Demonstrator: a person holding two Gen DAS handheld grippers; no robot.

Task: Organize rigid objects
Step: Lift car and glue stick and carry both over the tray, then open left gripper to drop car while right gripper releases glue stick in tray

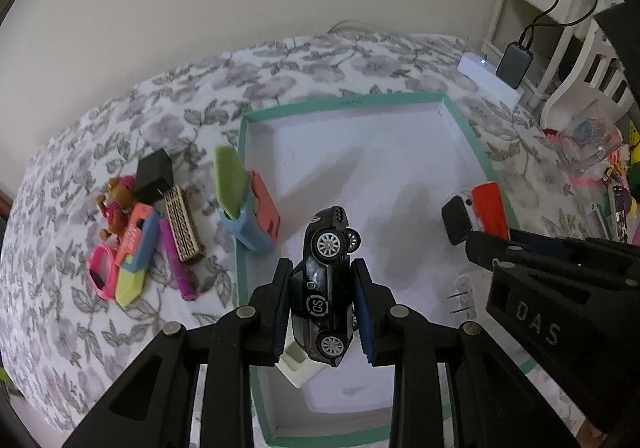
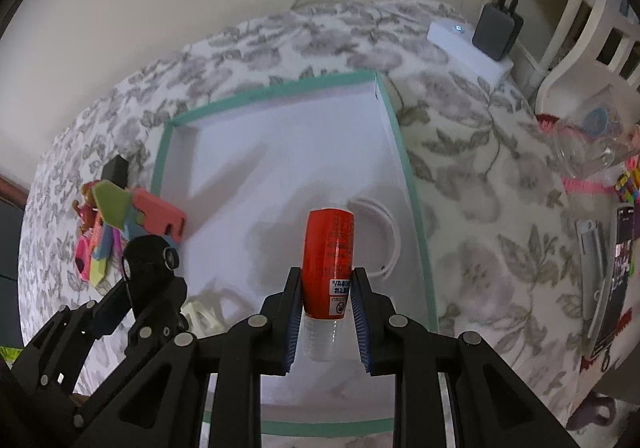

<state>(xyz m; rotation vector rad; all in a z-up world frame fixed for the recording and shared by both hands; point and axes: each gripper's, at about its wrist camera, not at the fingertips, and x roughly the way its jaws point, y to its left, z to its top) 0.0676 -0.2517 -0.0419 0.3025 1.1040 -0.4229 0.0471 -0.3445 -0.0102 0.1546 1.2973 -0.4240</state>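
Observation:
My left gripper is shut on a black toy car, held on its side above the white box with a teal rim. My right gripper is shut on a small bottle with a red label, held over the same box. The right gripper with the bottle also shows at the right of the left wrist view. A white plug, a white block and a white cable lie in the box.
Left of the box on the floral bedspread lie a black cube, a patterned bar, a toy figure, a pink ring and coloured plastic pieces. A white charger block and toys lie at the right.

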